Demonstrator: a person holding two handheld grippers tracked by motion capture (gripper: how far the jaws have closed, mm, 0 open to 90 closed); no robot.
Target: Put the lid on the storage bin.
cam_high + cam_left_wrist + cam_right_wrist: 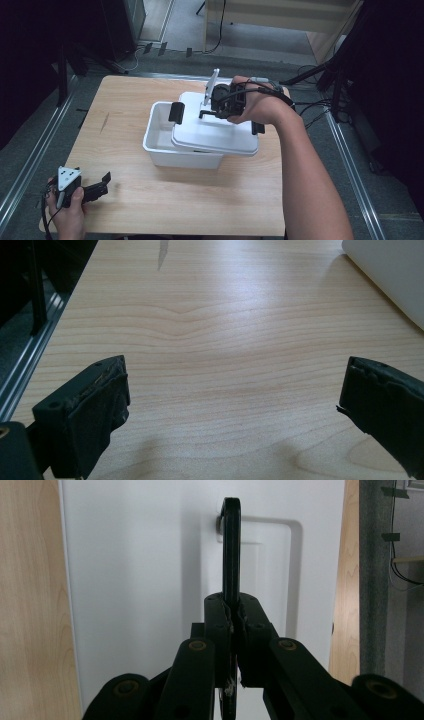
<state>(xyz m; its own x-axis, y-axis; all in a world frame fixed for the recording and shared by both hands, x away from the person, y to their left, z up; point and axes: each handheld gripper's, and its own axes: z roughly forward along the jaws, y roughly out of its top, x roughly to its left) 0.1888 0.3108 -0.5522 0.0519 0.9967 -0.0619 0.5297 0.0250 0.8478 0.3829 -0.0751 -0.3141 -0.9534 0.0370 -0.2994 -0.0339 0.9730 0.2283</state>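
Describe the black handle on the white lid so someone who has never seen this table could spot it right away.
Start at the wooden table and find the white box in its middle, with the white lid lying askew on top. The handle is the thin black bar standing up from the lid's recessed panel, pinched in the right tool; the black latches sit at the lid's ends instead.

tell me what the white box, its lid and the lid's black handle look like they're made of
Box: likely plastic, smooth matte white, thin moulded walls. Lid: seemingly the same white plastic, with a moulded recess seen in the right gripper view. Handle: probably hard black plastic, thin and slightly glossy, clamped in the right gripper.
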